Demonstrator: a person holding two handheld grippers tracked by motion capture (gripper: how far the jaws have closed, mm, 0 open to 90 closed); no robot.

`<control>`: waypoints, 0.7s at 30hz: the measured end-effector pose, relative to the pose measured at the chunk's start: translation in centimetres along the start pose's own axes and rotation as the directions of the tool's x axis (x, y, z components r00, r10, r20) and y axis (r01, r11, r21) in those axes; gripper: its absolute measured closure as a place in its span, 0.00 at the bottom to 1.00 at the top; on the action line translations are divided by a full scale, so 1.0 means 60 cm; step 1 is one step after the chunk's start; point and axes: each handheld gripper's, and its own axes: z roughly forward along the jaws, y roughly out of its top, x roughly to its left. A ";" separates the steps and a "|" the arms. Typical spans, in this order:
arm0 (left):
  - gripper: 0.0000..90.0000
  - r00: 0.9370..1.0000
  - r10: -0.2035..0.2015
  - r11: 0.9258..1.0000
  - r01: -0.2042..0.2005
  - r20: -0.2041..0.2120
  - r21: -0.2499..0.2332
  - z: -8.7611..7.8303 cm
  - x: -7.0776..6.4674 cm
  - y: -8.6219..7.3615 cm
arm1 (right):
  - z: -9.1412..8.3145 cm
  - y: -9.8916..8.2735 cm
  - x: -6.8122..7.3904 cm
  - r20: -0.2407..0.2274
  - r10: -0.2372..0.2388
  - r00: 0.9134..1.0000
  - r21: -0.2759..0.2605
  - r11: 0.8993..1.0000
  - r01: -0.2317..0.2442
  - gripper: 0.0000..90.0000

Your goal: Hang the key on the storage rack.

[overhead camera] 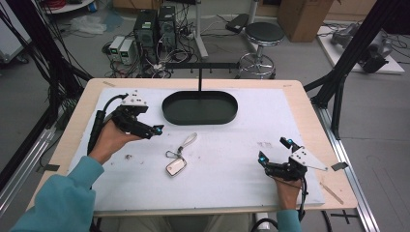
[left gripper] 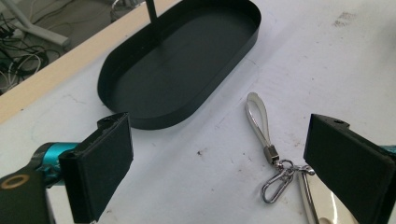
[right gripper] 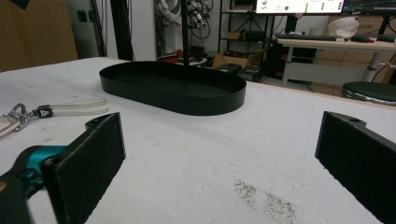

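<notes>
We hold the left gripper (overhead camera: 153,129) released near the silver keychain with white strap (overhead camera: 180,155); the right gripper (overhead camera: 274,149) looks released too.

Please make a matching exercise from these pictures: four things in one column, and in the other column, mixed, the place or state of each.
Things:
1. black tray
2. key ring
3. left gripper
4. right gripper

Places or states:
A. open, low over the near right part of the white table top
B. lies flat near the middle of the table top
C. stands at the far middle, with an upright black post
D. open, to the left of the key ring, jaws pointing toward it

Pairs: 1-C, 2-B, 3-D, 4-A
</notes>
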 end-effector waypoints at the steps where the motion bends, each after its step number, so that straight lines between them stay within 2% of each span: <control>1: 0.10 1.000 -0.002 1.000 0.002 0.005 0.007 0.005 0.000 0.001 | 0.000 0.000 0.000 0.001 0.003 1.000 0.001 1.000 -0.003 0.01; 3: 0.10 1.000 -0.013 1.000 0.013 0.019 0.026 0.016 -0.001 0.003 | 0.000 0.000 0.000 0.003 0.002 1.000 -0.001 1.000 -0.002 0.01; 7: 0.10 1.000 -0.007 0.999 0.006 0.031 0.054 0.033 -0.003 0.005 | 0.000 0.000 0.000 0.002 0.003 1.000 0.000 1.000 -0.003 0.01; 9: 0.10 0.999 -0.011 0.996 0.007 0.040 0.090 0.052 -0.007 0.008 | 0.000 0.000 -0.001 0.001 0.003 1.000 -0.001 1.000 -0.003 0.01; 12: 0.10 0.999 -0.006 0.993 0.000 0.046 0.119 0.063 -0.009 0.009 | 0.000 0.000 -0.001 0.000 0.005 1.000 -0.001 1.000 -0.005 0.01; 17: 0.11 0.996 0.044 0.981 -0.057 0.071 0.186 0.094 -0.027 0.010 | 0.000 0.000 -0.002 0.002 0.008 1.000 -0.005 1.000 -0.008 0.01; 18: 0.11 0.996 0.044 0.981 -0.057 0.071 0.186 0.094 -0.027 0.010 | 0.000 0.000 -0.002 0.002 0.008 1.000 -0.005 1.000 -0.008 0.01; 19: 0.11 0.996 0.053 0.975 -0.069 0.077 0.213 0.103 -0.032 0.010 | 0.000 0.000 -0.002 0.002 0.005 1.000 -0.005 1.000 -0.005 0.01; 21: 0.11 0.995 0.053 0.969 -0.071 0.082 0.235 0.113 -0.037 0.010 | 0.000 0.000 -0.002 0.001 0.003 1.000 -0.005 1.000 -0.003 0.01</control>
